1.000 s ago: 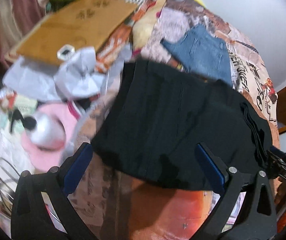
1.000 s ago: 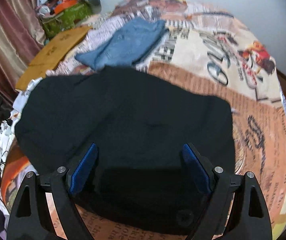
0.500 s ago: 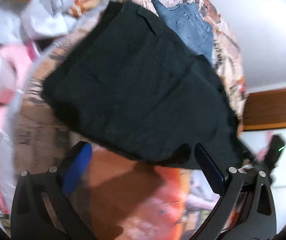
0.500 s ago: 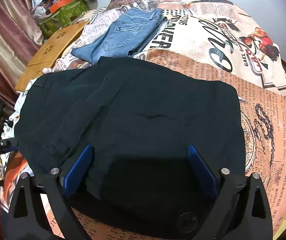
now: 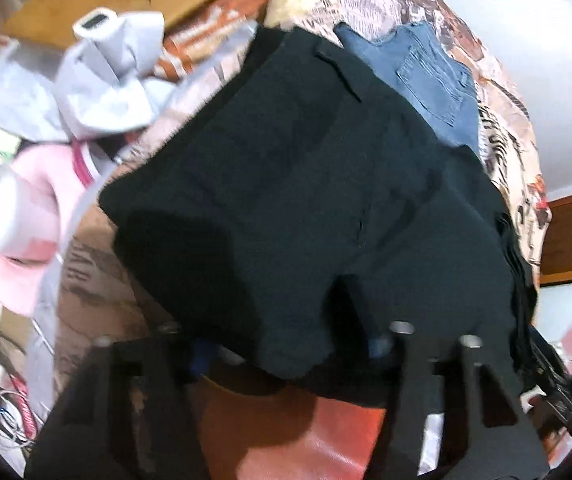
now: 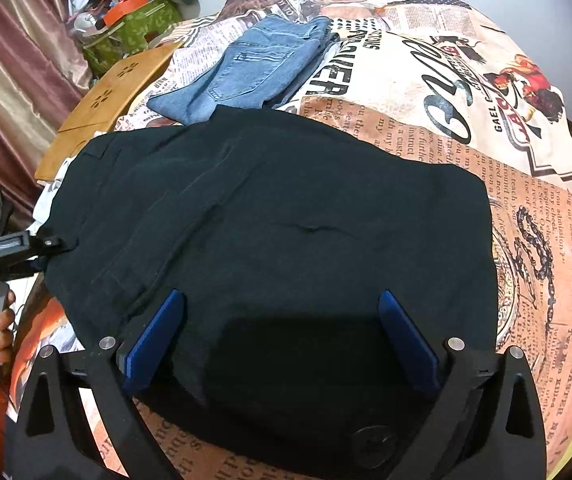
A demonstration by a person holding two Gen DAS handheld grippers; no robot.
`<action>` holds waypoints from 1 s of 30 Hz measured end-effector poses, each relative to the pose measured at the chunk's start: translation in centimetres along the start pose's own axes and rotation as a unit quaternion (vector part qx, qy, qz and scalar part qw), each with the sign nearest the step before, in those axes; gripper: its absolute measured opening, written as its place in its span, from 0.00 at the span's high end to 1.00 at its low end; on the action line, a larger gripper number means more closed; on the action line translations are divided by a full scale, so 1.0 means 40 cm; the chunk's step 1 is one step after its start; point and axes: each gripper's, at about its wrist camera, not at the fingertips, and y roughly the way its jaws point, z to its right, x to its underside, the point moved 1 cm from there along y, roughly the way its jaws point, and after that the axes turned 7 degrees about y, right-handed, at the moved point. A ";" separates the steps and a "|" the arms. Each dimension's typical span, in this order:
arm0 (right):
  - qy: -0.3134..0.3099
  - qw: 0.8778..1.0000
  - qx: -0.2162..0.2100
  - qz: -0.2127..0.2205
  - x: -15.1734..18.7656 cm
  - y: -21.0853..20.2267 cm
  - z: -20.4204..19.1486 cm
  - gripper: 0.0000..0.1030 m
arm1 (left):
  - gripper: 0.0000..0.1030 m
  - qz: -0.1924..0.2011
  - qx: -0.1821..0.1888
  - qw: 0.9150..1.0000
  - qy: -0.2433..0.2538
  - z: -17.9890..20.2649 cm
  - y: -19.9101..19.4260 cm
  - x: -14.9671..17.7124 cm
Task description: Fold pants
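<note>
Black pants (image 6: 286,232) lie folded on a printed bedspread (image 6: 526,208); they fill the left wrist view (image 5: 306,200) too. My right gripper (image 6: 281,336) is open, its blue pads (image 6: 153,344) resting on the pants' near part. My left gripper (image 5: 290,344) has pushed into the pants' near corner, and the cloth drapes over its fingertips and hides the pads. In the right wrist view the left gripper (image 6: 51,242) touches the pants' left edge.
Folded blue jeans (image 6: 253,68) lie beyond the black pants. A wooden board (image 6: 101,104), a green bag (image 6: 133,32) and curtains sit at the left. Grey cloth (image 5: 97,92) and pink items (image 5: 25,216) clutter the bed's left side.
My left gripper has moved forward into the pants' corner, and cloth now covers its pads. My right gripper has barely moved and stays open.
</note>
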 end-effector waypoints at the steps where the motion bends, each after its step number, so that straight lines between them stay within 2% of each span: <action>1: 0.000 1.000 -0.001 0.000 0.000 0.000 0.001 0.04 | 0.66 0.006 -0.006 1.000 0.000 -0.005 -0.005 -0.001; 4: 0.000 1.000 -0.002 0.001 -0.001 0.000 0.001 0.04 | 0.77 0.023 -0.019 1.000 0.010 -0.011 -0.024 -0.004; 8: -0.002 1.000 -0.003 0.005 0.002 -0.021 0.002 0.06 | 0.81 0.056 -0.063 0.994 0.066 0.037 -0.068 -0.004; 11: -0.007 1.000 0.004 0.025 0.007 -0.063 0.013 0.06 | 0.83 0.091 -0.078 0.988 0.096 0.080 -0.116 -0.015; 17: 0.019 0.997 0.019 0.066 0.010 -0.153 0.095 0.06 | 0.86 0.173 -0.085 0.969 0.155 0.204 -0.249 -0.047; 20: 0.040 0.995 0.039 0.078 0.022 -0.179 0.153 0.06 | 0.86 0.198 -0.071 0.960 0.185 0.273 -0.300 -0.050; 25: 0.077 0.994 0.055 0.054 0.062 -0.153 0.235 0.06 | 0.87 0.240 -0.060 0.941 0.232 0.403 -0.346 -0.062; 28: 0.089 0.995 0.048 0.021 0.090 -0.107 0.252 0.06 | 0.87 0.255 -0.051 0.930 0.259 0.478 -0.370 -0.052; 30: 0.096 0.994 0.035 0.022 0.099 -0.097 0.259 0.07 | 0.87 0.260 -0.043 0.924 0.279 0.539 -0.380 -0.044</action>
